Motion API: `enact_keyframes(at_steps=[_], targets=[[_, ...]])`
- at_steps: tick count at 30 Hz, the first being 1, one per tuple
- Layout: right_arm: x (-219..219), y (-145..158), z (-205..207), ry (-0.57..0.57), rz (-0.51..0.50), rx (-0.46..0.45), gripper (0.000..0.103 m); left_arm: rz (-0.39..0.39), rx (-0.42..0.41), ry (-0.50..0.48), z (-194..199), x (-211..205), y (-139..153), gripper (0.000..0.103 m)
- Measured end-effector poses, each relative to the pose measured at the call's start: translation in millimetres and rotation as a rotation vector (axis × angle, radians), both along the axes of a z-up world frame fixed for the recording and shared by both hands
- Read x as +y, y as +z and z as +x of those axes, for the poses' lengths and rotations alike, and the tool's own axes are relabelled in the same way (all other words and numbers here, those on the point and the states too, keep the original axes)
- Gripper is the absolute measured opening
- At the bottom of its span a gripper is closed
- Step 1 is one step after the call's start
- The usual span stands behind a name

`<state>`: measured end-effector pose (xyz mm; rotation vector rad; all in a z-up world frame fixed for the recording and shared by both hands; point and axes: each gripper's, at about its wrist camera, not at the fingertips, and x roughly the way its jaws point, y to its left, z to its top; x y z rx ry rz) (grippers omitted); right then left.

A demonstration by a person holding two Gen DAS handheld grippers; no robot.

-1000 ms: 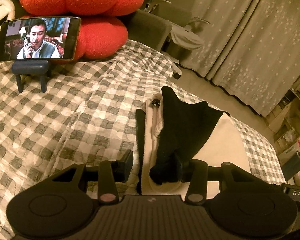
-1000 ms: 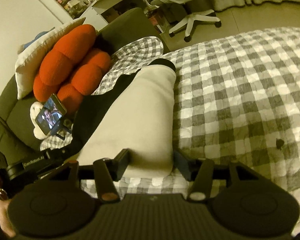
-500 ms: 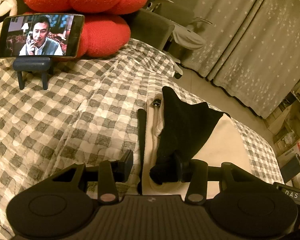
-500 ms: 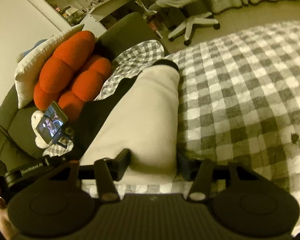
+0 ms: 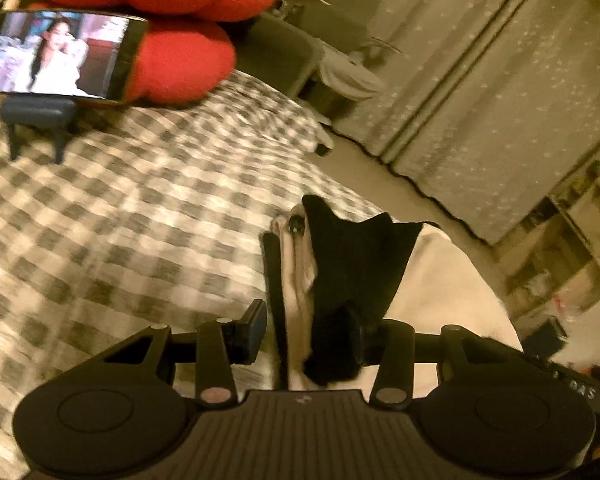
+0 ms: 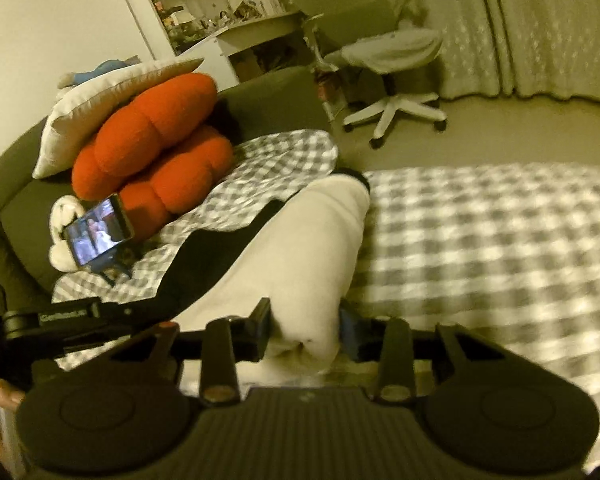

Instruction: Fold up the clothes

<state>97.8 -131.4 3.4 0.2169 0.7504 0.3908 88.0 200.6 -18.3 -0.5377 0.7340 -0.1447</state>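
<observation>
1. Your right gripper [image 6: 304, 330] has closed in since a second ago: its jaws now pinch the cream near corner of the black-and-cream garment [image 6: 300, 264], which lies long on the checked bedspread [image 6: 500, 248].
2. Your left gripper [image 5: 312, 332] stays much as before, jaws apart around the black fold [image 5: 352, 272]; whether they bite it, you cannot tell.
3. Both views are smeared, so you are likely on the move with a fold.
4. Open bedspread lies at 9 o'clock of the left view; the phone on its stand [image 5: 56, 56] and red cushion [image 5: 160, 20] crowd 11 o'clock. The bed edge drops off at 1 o'clock.
</observation>
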Motion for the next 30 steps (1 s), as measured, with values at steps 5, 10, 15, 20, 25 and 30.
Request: enact_keyframes(at_steps=[5,10,15,20,25,30], targets=[[-17.6,-9.2,8.6,-0.035,-0.1,0.049,0.035,0.035,0.003,-0.05,2.6,-18.8,-0.8,0.044],[-6.9,-18.6,13.7,-0.043,-0.176,0.063,0.043,0.032,0.014,-0.048,4.4,-19.7,-3.1,0.044],[17.5,-15.2,5.6,0.02,-0.198,-0.005,0.049,0.012,0.023,-0.015,4.6,-9.3,-4.8,0.044],[46.5,-14.1,-4.1,0.104,-0.226,-0.081,0.049,0.018,0.032,-0.013,5.8,-10.0,-7.4,0.044],[75.4,-12.9,-13.8,0.188,-0.253,-0.157,0.048,0.01,0.036,-0.01,6.2,-9.3,-8.6,0.044],[83.6,-16.2,-15.3,0.22,-0.234,-0.158,0.035,0.0,0.046,0.006,5.3,-5.3,-10.6,0.044]])
